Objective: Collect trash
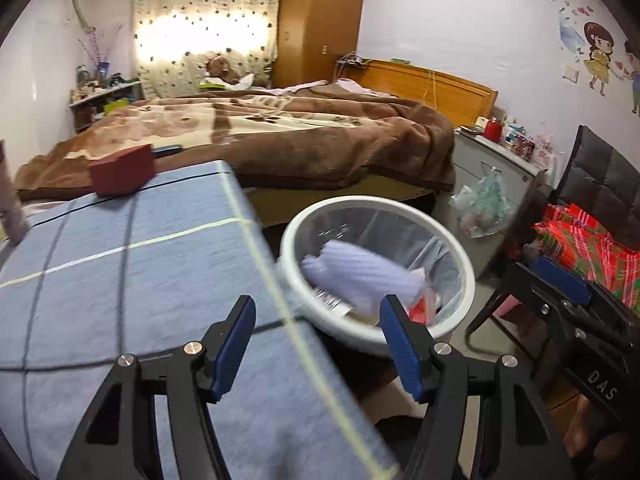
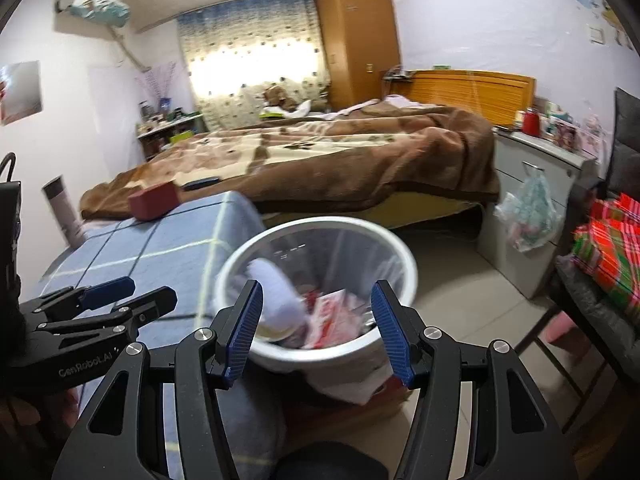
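Left tool (image 1: 316, 344): jaws apart, empty.
Right tool (image 2: 316, 330): jaws wide, empty.
Bin (image 2: 400, 256): holds a white wad (image 2: 276, 292); likely light, soft; pinch mid-bulge.
Desk (image 1: 120, 280): red box (image 1: 122, 175), probably stiff; grip flat sides.

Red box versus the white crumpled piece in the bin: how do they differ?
The red box is rigid, square-edged and sits on the blue checked cloth; the white crumpled piece is soft, shapeless and lies inside the white bin. Neither hand-held gripper touches either.
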Motion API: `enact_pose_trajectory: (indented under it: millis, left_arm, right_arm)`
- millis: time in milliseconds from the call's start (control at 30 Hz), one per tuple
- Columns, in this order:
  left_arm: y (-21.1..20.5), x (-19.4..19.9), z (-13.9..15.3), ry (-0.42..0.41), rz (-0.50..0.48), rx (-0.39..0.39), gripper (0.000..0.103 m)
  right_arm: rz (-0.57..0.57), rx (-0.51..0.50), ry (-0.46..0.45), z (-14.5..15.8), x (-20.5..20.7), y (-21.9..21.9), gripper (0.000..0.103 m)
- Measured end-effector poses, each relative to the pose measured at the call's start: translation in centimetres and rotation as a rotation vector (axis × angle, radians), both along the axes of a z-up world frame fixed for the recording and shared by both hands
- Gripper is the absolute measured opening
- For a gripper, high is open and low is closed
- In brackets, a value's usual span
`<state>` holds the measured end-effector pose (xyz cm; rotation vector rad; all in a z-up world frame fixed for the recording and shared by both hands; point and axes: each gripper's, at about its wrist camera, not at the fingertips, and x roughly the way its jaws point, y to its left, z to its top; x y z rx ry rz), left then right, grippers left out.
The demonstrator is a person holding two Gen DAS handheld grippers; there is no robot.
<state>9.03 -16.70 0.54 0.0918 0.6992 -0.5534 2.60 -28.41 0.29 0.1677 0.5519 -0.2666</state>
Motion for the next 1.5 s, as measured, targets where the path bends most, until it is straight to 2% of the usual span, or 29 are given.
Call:
enact_pose_trajectory:
  millis: [233,400,767,1500]
  left_arm:
    - [3.8,-3.5,0.1,-0.084,0.128,0.047,0.067]
    - [5.7,-5.1,0.1,-0.108,0.194,0.053,0.067]
    - [6.8,-7.8,0.4,-0.148,0.240,0.033,0.067]
    - [6.8,-8.6,0.2,-0.149,0.259,0.043,0.067]
  right_arm:
    - [0.081,0.013,-0.006,-0.8,-0.9,2.8,0.058]
    - [0.102,0.002,-0.014,-1.0,-1.7,4.0,0.058]
    - [0.121,-0.026,-0.032,-1.0,-2.5,5.3,0.058]
    - [0.124,-0.027,-0.030,-1.2,-2.8,5.8,0.058]
